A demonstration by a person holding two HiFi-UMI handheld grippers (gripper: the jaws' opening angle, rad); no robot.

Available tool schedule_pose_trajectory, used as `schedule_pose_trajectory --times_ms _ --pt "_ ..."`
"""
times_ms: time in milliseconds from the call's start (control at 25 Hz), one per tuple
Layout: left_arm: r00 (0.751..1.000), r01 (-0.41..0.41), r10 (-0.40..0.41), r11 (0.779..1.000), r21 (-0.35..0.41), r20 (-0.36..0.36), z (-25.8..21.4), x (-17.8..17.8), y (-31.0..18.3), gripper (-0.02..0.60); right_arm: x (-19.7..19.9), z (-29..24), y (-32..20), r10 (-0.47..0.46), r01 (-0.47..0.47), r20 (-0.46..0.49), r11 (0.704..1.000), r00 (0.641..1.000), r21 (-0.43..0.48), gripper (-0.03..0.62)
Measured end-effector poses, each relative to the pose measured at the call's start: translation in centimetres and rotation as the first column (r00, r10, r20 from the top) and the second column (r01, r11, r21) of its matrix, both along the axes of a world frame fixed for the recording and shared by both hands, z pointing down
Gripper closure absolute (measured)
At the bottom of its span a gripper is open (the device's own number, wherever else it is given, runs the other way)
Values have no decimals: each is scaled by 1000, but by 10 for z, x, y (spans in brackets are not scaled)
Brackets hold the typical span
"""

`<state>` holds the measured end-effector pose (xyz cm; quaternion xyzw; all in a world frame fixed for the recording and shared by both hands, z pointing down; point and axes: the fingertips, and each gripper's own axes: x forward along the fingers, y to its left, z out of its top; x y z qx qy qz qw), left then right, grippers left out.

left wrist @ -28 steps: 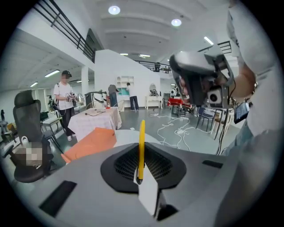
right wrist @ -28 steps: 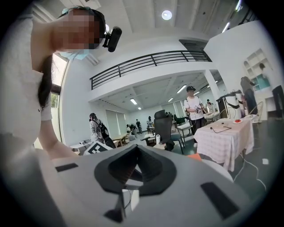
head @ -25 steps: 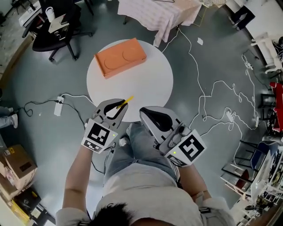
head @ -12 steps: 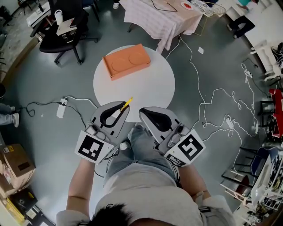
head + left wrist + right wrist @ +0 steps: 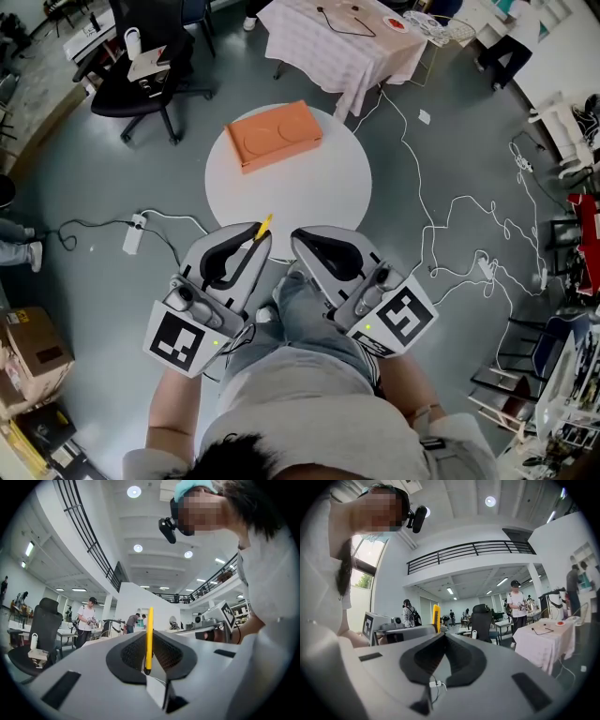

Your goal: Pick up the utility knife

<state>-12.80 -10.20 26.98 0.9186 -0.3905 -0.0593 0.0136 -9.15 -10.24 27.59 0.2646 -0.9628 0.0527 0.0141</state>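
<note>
Nearest: right gripper, over the person's knee, jaws pressed together with nothing between them. It lies idle, just right of the left gripper.

Left gripper is pinching the utility knife. The yellow body stands up between the jaws and pokes out past their tips. In the head view only its yellow end shows, just ahead of the jaws.

Change over the last second: the left gripper has drawn back toward the lap, and its marker cube now sits lower in the head view. The knife came along, grip unchanged.

Ahead of both grippers is the round white bench. The knife's end reaches only to its near edge. Judged: knife is off the bench, pick-up essentially done.

Further ahead, at the bench's far side, sits an orange box.
</note>
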Motion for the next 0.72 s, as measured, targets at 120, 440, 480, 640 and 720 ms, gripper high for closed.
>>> schedule_pose_trajectory --times_ms 120,440,480,640,720 --pt "1000 4 -4 1000 25 -22 -10 -4 7 537 -5 -8 5 -8 8 8 1000 1000 14 585" --pt "999 8 -5 999 51 -46 -21 -11 17 537 -15 -19 10 -20 19 20 999 1000 34 586" --pt "999 7 -5 999 53 -47 -21 -11 18 537 -17 -19 11 -22 21 20 999 1000 36 586" --pt "998 7 -4 998 59 -57 -24 -12 21 537 -19 -21 14 -20 19 15 999 1000 42 586" --pt "998 8 -4 998 66 -62 -26 -12 23 537 -19 -23 16 -20 20 12 999 1000 49 586"
